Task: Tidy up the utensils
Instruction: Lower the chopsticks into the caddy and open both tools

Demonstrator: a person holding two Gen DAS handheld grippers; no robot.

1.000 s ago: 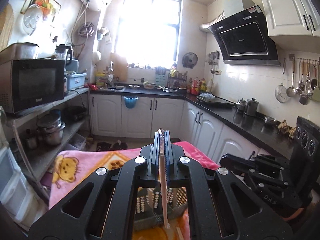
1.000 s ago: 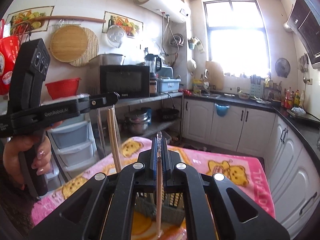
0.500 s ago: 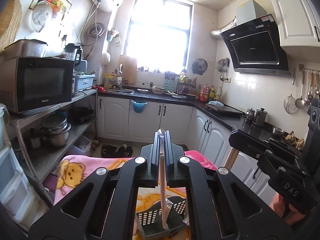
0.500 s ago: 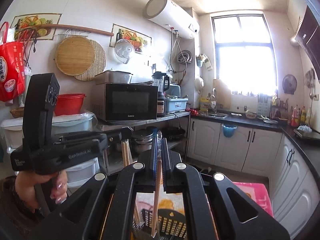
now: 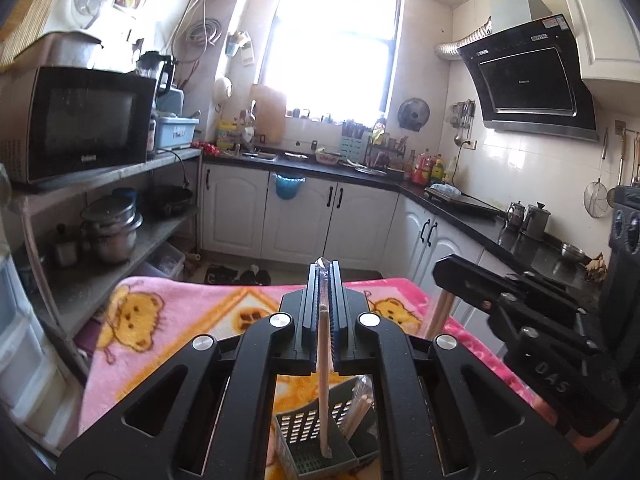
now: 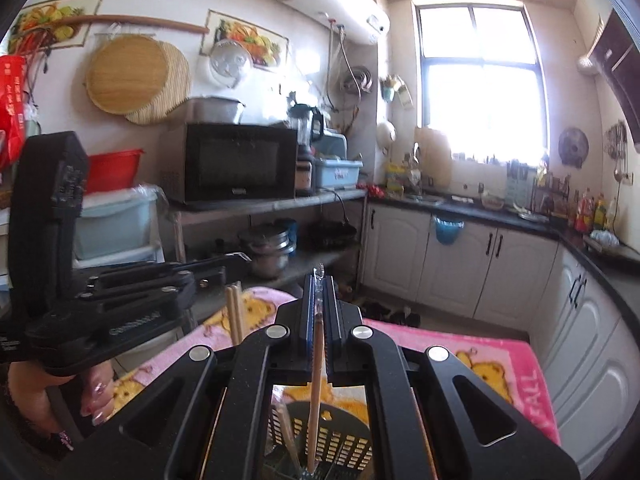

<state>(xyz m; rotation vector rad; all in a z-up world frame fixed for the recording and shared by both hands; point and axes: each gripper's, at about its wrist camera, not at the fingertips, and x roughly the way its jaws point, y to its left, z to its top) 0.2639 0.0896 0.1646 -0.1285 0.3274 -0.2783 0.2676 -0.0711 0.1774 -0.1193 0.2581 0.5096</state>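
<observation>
Both of my grippers are clamped on chopsticks right now. The left gripper has its jaws pinched on a pale chopstick that hangs down into the grey slotted utensil basket, tip sitting inside one of its compartments. There's another wrapped pair of chopsticks already leaning in the neighbouring compartment.

The right gripper is squeezed on its own wooden chopstick, also pointing down into the same basket, tip near its floor.

The basket sits on the pink bear blanket covering the table, toward the near edge; I can't tell exactly how close, since the gripper bodies hide it. In the right wrist view I can see my left hand wrapped round the other handle.
</observation>
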